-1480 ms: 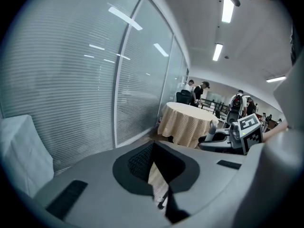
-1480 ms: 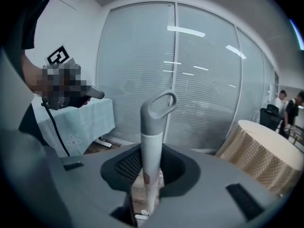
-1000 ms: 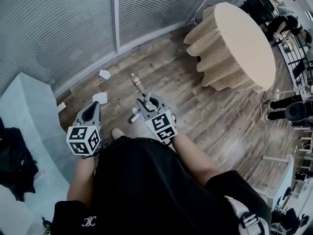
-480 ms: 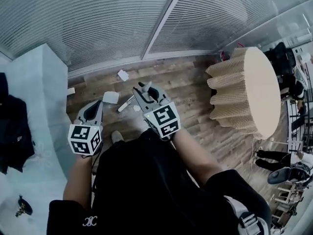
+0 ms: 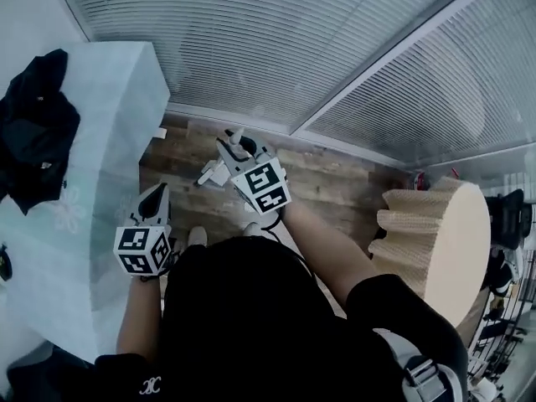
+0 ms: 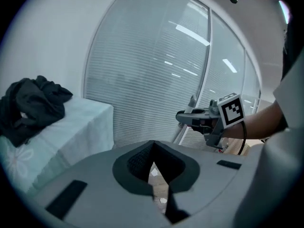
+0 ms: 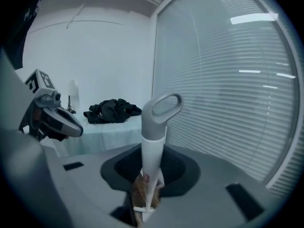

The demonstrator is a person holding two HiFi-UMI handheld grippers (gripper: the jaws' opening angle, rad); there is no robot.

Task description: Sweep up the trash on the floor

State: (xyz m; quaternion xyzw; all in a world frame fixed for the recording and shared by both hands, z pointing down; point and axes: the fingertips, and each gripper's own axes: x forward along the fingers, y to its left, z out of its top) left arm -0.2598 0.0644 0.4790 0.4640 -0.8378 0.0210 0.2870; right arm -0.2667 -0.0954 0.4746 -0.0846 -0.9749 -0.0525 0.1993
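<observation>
My right gripper [image 5: 240,151] is shut on a white handle [image 7: 153,141] with a grey loop at its top. The handle stands upright between the jaws, and its lower end is hidden below them. A white scrap of trash [image 5: 213,174] lies on the wooden floor [image 5: 322,187] just left of that gripper, and a smaller white piece [image 5: 161,132] lies by the wall. My left gripper [image 5: 155,199] hovers lower left, jaws shut with nothing in them. Through its slit I see white bits [image 6: 153,174] on the floor. Each gripper shows in the other's view: right gripper [image 6: 199,120], left gripper [image 7: 57,120].
A table with a pale blue cloth [image 5: 100,141] stands at the left with a black garment [image 5: 33,132] on it. A round table with a ruffled beige cloth [image 5: 440,241] is at the right. A glass wall with blinds [image 5: 276,48] runs along the far side.
The head view has swung left: the round table slid to the lower right and the blue-cloth table came in. The right gripper stays shut on the handle, now nearer the wall.
</observation>
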